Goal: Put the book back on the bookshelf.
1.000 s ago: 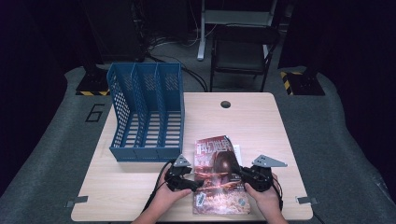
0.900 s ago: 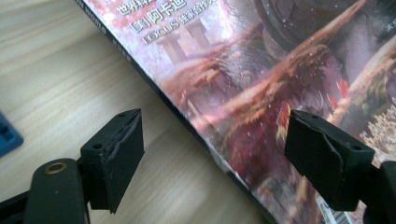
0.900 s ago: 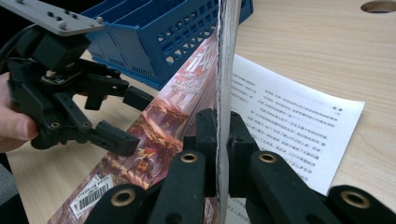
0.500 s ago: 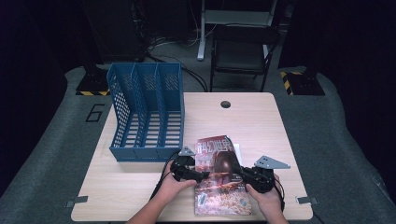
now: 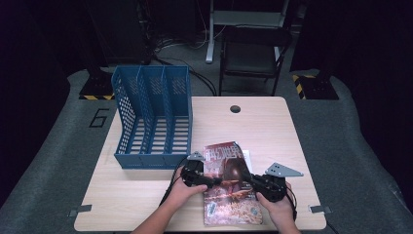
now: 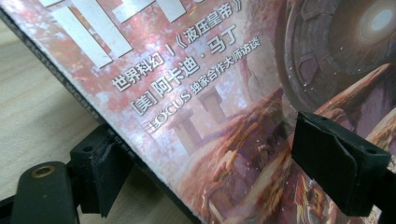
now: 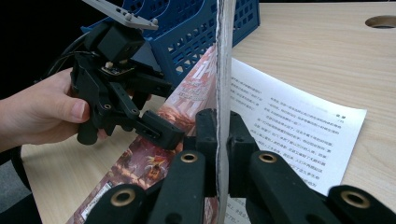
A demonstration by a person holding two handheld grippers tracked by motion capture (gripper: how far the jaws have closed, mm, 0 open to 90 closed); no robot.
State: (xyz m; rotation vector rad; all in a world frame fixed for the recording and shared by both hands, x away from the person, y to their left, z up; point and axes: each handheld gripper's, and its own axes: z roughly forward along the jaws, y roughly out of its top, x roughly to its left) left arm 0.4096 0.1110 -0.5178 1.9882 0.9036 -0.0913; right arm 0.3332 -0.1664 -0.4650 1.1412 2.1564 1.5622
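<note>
In the lower centre of the high view, the right gripper (image 5: 250, 181) is pinching the magazine (image 5: 229, 187) by its right edge. The left gripper (image 5: 212, 181) is straddling the opposite edge, jaws spread. A printed sheet (image 7: 299, 121) is lying beneath, and a blue file rack (image 5: 153, 117) is standing at upper left on the table (image 5: 272, 129).

magazine (image 6: 224, 93) cover cut off by left gripper view's edges, printed sheet (image 5: 246, 157) mostly hidden beneath

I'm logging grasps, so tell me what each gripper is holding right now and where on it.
The right gripper is shut on the magazine's right edge. The left gripper straddles its left edge, jaws still apart.
</note>
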